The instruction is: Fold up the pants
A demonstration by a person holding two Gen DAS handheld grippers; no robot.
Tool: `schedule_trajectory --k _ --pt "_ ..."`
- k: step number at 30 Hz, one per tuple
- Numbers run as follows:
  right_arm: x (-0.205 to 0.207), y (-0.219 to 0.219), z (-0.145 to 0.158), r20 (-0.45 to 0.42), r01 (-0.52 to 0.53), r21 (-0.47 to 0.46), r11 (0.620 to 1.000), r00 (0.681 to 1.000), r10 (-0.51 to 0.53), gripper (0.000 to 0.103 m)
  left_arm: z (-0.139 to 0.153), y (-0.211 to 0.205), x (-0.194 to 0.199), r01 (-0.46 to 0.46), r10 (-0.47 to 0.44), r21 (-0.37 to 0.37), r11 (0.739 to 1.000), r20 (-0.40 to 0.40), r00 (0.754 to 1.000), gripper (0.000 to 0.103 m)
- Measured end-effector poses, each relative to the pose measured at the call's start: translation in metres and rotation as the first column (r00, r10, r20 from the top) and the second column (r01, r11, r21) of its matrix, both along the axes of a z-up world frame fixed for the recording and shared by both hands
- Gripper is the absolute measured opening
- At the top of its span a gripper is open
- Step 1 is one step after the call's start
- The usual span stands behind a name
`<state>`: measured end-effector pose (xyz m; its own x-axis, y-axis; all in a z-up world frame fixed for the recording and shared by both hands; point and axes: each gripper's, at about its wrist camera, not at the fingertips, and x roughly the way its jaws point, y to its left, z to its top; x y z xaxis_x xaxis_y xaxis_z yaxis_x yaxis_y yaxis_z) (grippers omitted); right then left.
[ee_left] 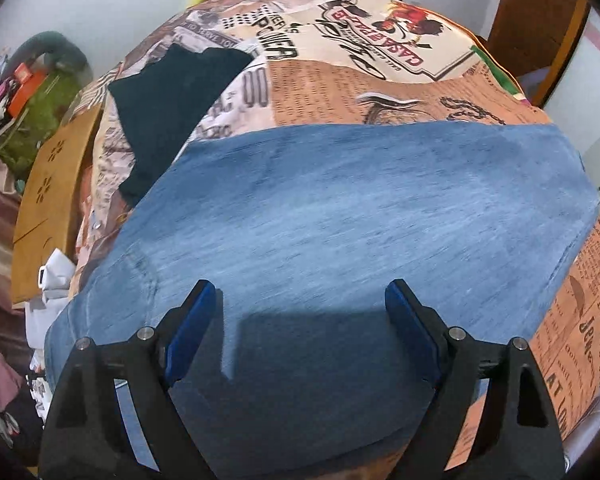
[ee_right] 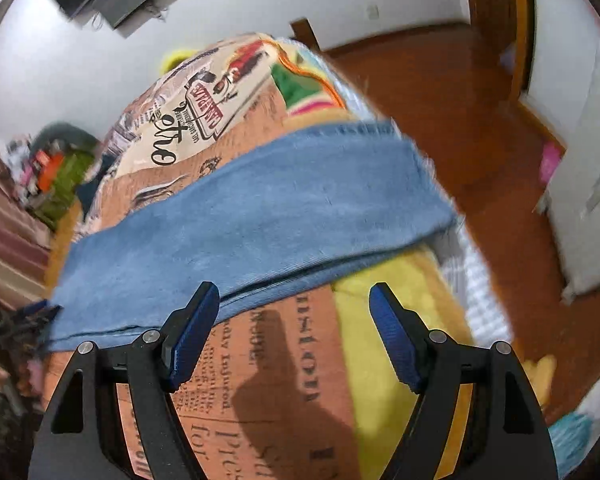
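Blue denim pants [ee_left: 340, 216] lie flat across a bed covered with a newspaper-print sheet [ee_left: 340, 92]. My left gripper [ee_left: 300, 300] hovers over the near part of the denim, jaws wide and nothing between the blue pads. In the right wrist view the pants [ee_right: 260, 216] stretch from lower left to a hem at the upper right by the bed's edge. My right gripper [ee_right: 294, 304] hangs just past the near edge of the denim, over the printed sheet [ee_right: 284, 360], open with nothing held.
A dark folded garment [ee_left: 168, 96] lies on the bed beyond the pants at left. A wooden board [ee_left: 48, 208] and clutter stand left of the bed. A yellow blanket [ee_right: 392, 312] lies near the right gripper. Wooden floor [ee_right: 460, 128] and a white cabinet [ee_right: 584, 168] are to the right.
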<state>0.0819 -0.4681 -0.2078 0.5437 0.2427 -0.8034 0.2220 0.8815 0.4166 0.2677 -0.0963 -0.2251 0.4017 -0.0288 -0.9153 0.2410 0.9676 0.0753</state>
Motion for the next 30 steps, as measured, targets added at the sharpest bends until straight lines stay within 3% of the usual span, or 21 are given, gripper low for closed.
schedule_trajectory --k 6,11,16,18,20,24,30 --pt "0.021 -0.035 -0.031 -0.066 0.104 0.125 0.987 0.993 -0.096 0.074 -0.005 -0.015 0.008 0.003 -0.003 0.007 1.0 -0.008 1.0 0.087" --pt "0.033 -0.052 -0.055 -0.115 0.114 0.221 0.969 0.989 -0.09 0.076 -0.01 -0.023 0.014 -0.001 0.001 -0.002 1.0 -0.01 1.0 0.089" --pt "0.046 -0.057 -0.056 -0.092 0.118 0.212 0.97 0.991 -0.101 0.074 -0.014 -0.031 0.021 -0.009 0.009 -0.015 1.0 -0.019 1.0 0.09" --pt "0.051 -0.06 -0.054 -0.08 0.136 0.204 0.97 0.989 -0.122 0.066 -0.014 -0.033 0.023 -0.01 0.009 -0.025 1.0 -0.029 1.0 0.09" --pt "0.052 -0.063 -0.048 -0.058 0.163 0.177 0.971 0.986 -0.155 0.041 -0.014 -0.037 0.025 -0.01 0.009 -0.032 0.999 -0.035 0.999 0.09" --pt "0.047 -0.072 -0.039 -0.02 0.185 0.105 0.977 0.983 -0.184 0.009 -0.011 -0.044 0.024 0.0 -0.002 -0.042 0.999 -0.034 0.999 0.09" --pt "0.044 -0.066 -0.016 0.046 0.154 -0.009 0.988 0.987 -0.153 0.005 -0.004 -0.047 0.016 0.015 -0.015 -0.033 0.999 -0.018 1.0 0.09"
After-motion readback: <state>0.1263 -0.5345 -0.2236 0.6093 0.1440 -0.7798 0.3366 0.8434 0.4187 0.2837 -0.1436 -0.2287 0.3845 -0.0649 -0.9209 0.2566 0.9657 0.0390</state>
